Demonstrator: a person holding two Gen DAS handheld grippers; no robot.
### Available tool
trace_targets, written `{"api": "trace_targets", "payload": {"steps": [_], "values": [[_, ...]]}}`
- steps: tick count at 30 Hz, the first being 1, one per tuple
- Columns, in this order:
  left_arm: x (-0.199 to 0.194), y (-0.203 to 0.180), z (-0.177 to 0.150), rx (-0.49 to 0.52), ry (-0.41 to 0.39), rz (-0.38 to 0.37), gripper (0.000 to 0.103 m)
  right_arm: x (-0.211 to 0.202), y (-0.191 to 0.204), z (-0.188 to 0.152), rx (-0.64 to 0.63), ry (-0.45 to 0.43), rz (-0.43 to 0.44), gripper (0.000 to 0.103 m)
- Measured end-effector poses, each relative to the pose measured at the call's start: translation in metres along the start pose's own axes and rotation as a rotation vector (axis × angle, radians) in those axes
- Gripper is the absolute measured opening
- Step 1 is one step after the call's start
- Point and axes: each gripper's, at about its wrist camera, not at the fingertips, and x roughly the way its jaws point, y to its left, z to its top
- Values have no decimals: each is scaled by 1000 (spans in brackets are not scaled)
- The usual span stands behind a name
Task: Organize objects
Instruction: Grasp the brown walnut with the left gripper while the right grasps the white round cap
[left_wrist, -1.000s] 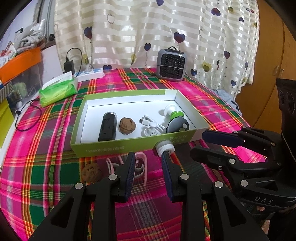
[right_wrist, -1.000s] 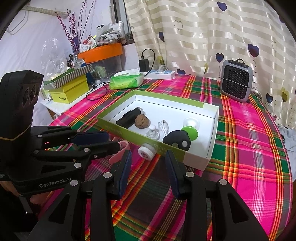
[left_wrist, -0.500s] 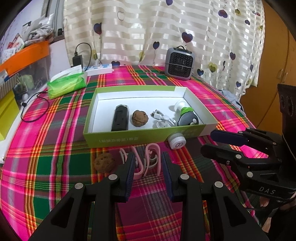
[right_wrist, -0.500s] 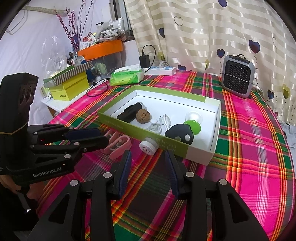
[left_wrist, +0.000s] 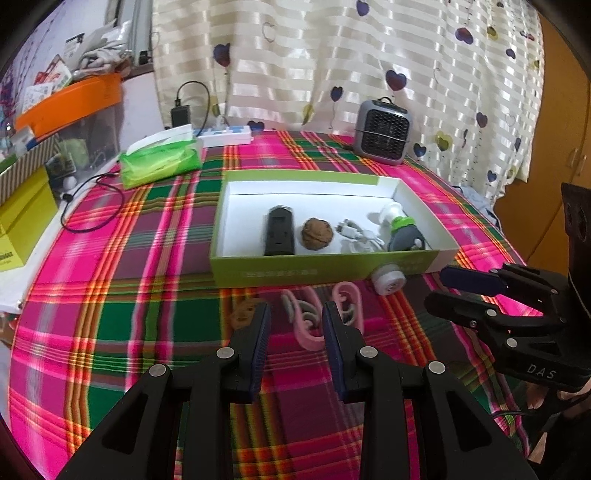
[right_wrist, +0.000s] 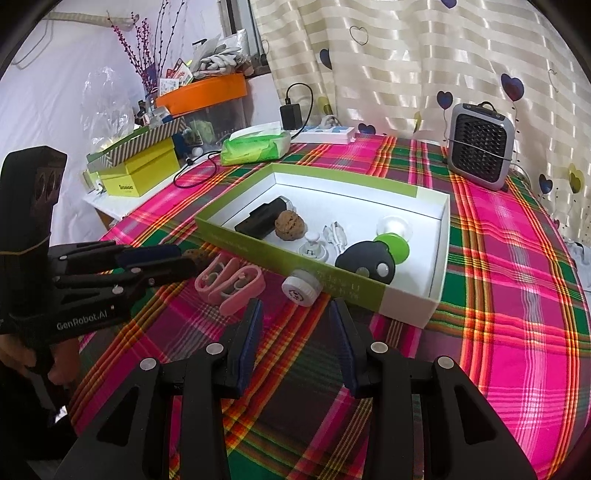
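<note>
A green box (left_wrist: 325, 267) with a white inside holds a black device (left_wrist: 279, 236), a walnut (left_wrist: 317, 239), a white cable (left_wrist: 354, 236) and a dark grey gadget with a green part (left_wrist: 402, 232). On the plaid cloth in front of it lie two pink clips (left_wrist: 314, 317), a white round cap (left_wrist: 388, 283) and a brown ball (left_wrist: 242, 312), half hidden by my left finger. My left gripper (left_wrist: 295, 325) stands open over the near end of the clips, holding nothing. My right gripper (right_wrist: 295, 317) is open just short of the white cap (right_wrist: 301, 287).
A grey mini heater (left_wrist: 382, 136) stands behind the box. A green tissue pack (left_wrist: 160, 162), a power strip (left_wrist: 225, 134) and a black cable (left_wrist: 92, 206) lie at the back left. A yellow box (left_wrist: 22, 229) sits past the table's left edge.
My left gripper has drawn back from the box and swung left, so the pink clips now show in full. The right gripper has barely moved. Both stay open.
</note>
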Motion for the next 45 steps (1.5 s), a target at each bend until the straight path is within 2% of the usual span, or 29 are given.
{"api": "trace_targets", "payload": {"steps": [10, 14, 26, 40, 42, 43, 45], "values": [[13, 22, 2, -30, 21, 60, 27, 13, 0, 3, 6, 29, 5, 39], [23, 22, 2, -18, 47, 44, 31, 18, -1, 5, 12, 43, 4, 39], [39, 25, 3, -18, 103, 25, 31, 39, -5, 12, 39, 105, -12, 39], [44, 26, 7, -22, 103, 24, 30, 53, -3, 17, 83, 132, -64, 38], [44, 26, 7, -22, 102, 20, 29, 53, -1, 18, 74, 134, -79, 36], [44, 26, 7, -21, 102, 19, 29, 53, 0, 18, 72, 134, -86, 31], [44, 26, 7, -20, 101, 17, 29, 53, -1, 18, 78, 132, -86, 30]]}}
